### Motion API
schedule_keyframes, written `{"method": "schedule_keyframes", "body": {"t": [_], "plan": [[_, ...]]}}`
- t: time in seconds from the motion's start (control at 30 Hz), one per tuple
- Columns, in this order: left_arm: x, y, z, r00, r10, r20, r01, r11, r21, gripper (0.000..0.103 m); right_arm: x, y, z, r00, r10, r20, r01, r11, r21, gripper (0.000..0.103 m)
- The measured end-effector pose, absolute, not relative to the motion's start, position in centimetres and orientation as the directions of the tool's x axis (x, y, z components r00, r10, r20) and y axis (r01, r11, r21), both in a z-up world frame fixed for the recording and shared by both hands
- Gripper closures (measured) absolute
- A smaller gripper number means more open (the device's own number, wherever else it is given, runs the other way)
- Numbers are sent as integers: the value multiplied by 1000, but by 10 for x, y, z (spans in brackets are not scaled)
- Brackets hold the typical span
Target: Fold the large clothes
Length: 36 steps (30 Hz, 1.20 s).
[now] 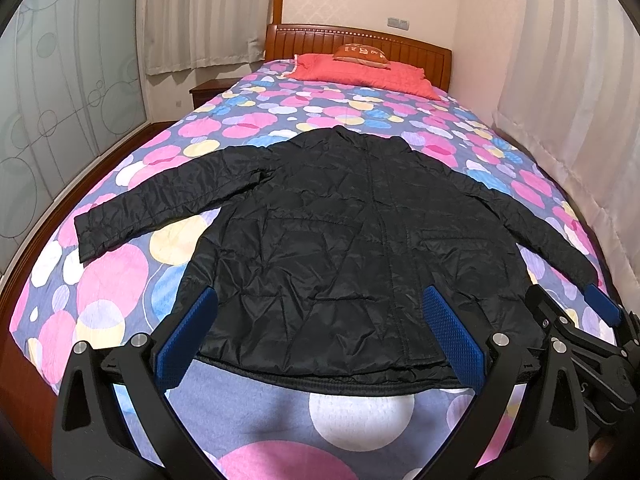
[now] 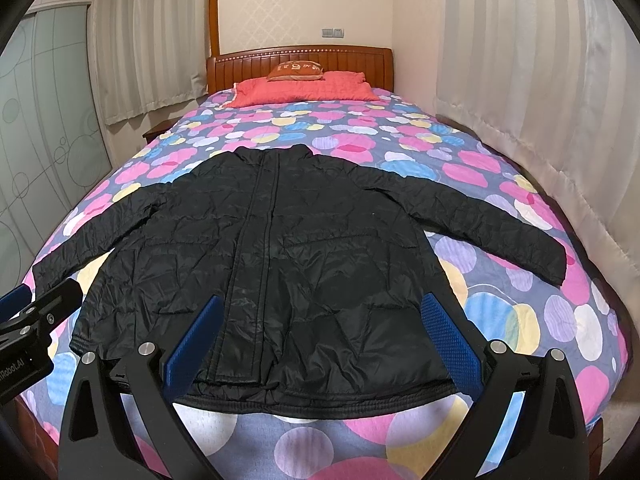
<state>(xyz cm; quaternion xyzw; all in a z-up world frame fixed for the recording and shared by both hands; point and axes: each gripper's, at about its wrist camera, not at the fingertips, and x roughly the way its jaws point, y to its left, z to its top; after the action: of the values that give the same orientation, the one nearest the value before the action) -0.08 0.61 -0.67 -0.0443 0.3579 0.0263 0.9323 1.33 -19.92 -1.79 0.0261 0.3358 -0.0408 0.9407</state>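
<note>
Item: black jacket [image 1: 340, 240], which we find spread flat and front-up on the bed [image 1: 120, 280], sleeves out to either side, collar toward the red pillow [image 1: 360, 72] and headboard [image 1: 360, 40], hem nearest us. Our left gripper [image 1: 320, 336] hangs above the hem with its blue pads [image 1: 452, 336] wide apart, holding nothing. Our right gripper [image 2: 324, 340] hangs likewise over the hem, fingers spread and empty, and curtains [image 2: 540, 100] line both sides.
</note>
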Motion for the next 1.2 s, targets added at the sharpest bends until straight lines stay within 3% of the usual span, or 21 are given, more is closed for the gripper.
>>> {"method": "schedule_keyframes", "body": {"t": [1.17,1.2], "plan": [[-2,14,-14,742,18,-671,-83,994,-65,2,14,-199,-18,768,-58,-638,93,995,21,5],[-2,15,-16,741,18,-672,-83,994,-66,2,13,-198,-17,763,-149,-629,145,988,-57,5]]}}
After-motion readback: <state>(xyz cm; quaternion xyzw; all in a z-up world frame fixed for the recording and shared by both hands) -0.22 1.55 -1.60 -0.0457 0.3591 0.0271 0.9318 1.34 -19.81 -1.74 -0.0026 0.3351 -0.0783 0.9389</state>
